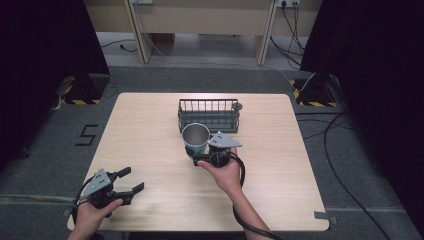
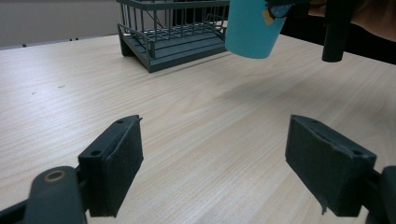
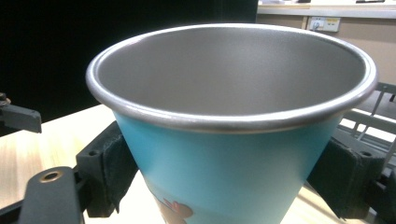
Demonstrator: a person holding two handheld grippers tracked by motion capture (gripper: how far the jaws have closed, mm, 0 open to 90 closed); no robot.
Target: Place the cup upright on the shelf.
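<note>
Near the middle of the high view, the right gripper [image 1: 199, 159] pinches a turquoise cup with a bare metal inside and a rolled silver rim [image 1: 195, 139], its jaws pressed against the cup's two sides. In the right gripper view the cup takes up most of the frame, upright and mouth up, with the black pads [image 3: 111, 163] against its blue wall at lower left and lower right, and a reddish printed mark low on the wall. The cup sits just in front of a dark grey wire basket with a slatted floor [image 1: 208, 114], which stands above centre on the pale wooden table [image 1: 150, 125]; in the left gripper view the cup appears at the top right of the frame, clear of the table surface, with its shadow on the wood below and the basket at top centre beside it. The left gripper [image 1: 131, 179] lies at the lower left of the high view, held in the person's left hand [image 1: 90, 217] near the table's near edge, its jaws spread wide with bare wood between them, well apart from the cup.
</note>
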